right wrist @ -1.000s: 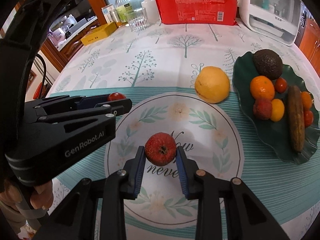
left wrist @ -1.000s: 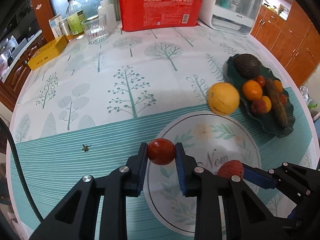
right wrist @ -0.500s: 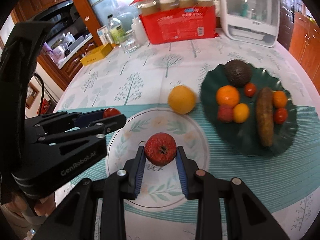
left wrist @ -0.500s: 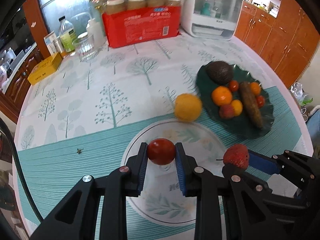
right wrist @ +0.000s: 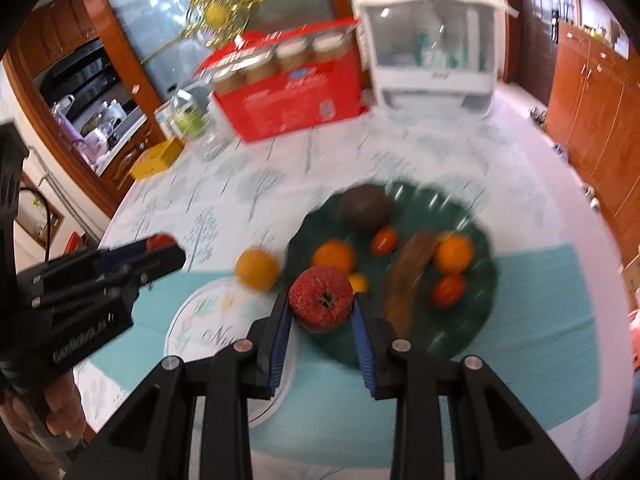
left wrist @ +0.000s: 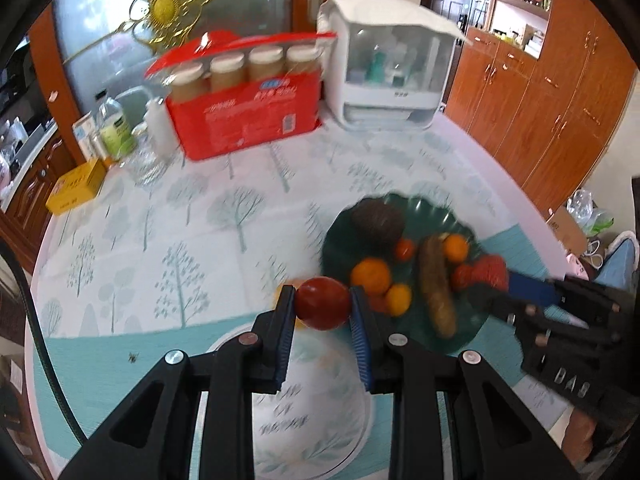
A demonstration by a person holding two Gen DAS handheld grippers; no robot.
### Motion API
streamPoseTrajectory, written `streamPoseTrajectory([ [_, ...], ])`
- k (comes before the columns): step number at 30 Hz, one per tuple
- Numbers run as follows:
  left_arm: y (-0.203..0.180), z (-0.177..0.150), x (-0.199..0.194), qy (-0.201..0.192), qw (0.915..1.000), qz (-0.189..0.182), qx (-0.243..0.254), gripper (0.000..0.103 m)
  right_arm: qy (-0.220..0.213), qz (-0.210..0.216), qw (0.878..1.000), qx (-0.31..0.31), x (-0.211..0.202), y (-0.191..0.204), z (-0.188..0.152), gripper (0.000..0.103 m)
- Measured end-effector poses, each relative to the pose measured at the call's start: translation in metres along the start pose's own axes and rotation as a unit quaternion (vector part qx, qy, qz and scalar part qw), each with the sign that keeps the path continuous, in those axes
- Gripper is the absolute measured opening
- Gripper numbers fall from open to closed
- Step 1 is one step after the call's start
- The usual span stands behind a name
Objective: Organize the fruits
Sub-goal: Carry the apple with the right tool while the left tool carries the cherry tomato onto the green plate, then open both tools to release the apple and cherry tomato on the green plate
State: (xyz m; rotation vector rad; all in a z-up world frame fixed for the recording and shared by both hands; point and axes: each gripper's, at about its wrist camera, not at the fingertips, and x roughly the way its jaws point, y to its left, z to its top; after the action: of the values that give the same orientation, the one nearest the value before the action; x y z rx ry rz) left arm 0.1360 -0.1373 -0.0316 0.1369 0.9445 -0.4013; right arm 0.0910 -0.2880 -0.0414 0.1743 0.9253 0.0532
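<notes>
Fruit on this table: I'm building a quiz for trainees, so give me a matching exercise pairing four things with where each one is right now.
Things:
1. smooth red tomato
2. bumpy red fruit
3. avocado
4. big orange

Places:
A. lying on the green plate
B. on the tablecloth beside the green plate
C. held in the right gripper
D. held in the left gripper

Pairs: 1-D, 2-C, 3-A, 4-B

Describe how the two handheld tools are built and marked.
Both the left tool and the right tool are matte black, with triangular cut-outs in the finger arms, silver rivets and ribbed blue pads. The left tool's side carries blurred white lettering; a black cable trails beside it.
</notes>
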Motion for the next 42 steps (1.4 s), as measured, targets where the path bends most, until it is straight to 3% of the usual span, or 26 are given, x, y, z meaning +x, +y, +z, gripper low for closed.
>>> streamPoseTrajectory([
  [6,-0.036,0.042,0.018,-0.021,0.9998,-0.003,-0.001,0.025,-0.029,-0.020,0.999,-0.018,-0.005,-0.040,0.063,0.031],
  [11,-0.054,0.059,0.061,0.002,0.9998,-0.003,-0.021,0.025,-0.014,-0.025,0.999,-0.024,0.025,-0.066,0.089,0.031],
  [20,-0.070,0.038,0.142,0.073,0.9957,0.011,-0.055,0.025,0.058,-0.026,0.997,-0.054,0.109,-0.082,0.079,0.031],
  [28,-0.069,0.022,0.170,0.102,0.9923,0.029,-0.063,0.026,0.100,-0.012,0.992,-0.070,0.146,-0.084,0.066,0.031],
  [30,-0.070,0.021,0.170,0.103,0.9923,0.027,-0.062,0.032,0.111,-0.007,0.991,-0.074,0.152,-0.084,0.064,0.033],
  [31,-0.071,0.022,0.171,0.105,0.9921,0.026,-0.063,0.047,0.115,-0.001,0.991,-0.073,0.153,-0.085,0.063,0.034],
  [32,-0.070,0.022,0.171,0.108,0.9915,0.029,-0.066,0.072,0.118,0.006,0.990,-0.070,0.153,-0.086,0.062,0.038],
  [33,-0.070,0.022,0.170,0.106,0.9912,0.037,-0.070,0.080,0.118,0.010,0.991,-0.068,0.152,-0.088,0.061,0.042],
  [42,-0.065,0.017,0.166,0.104,0.9901,0.042,-0.084,0.083,0.090,0.013,0.994,-0.062,0.134,-0.092,0.065,0.049],
])
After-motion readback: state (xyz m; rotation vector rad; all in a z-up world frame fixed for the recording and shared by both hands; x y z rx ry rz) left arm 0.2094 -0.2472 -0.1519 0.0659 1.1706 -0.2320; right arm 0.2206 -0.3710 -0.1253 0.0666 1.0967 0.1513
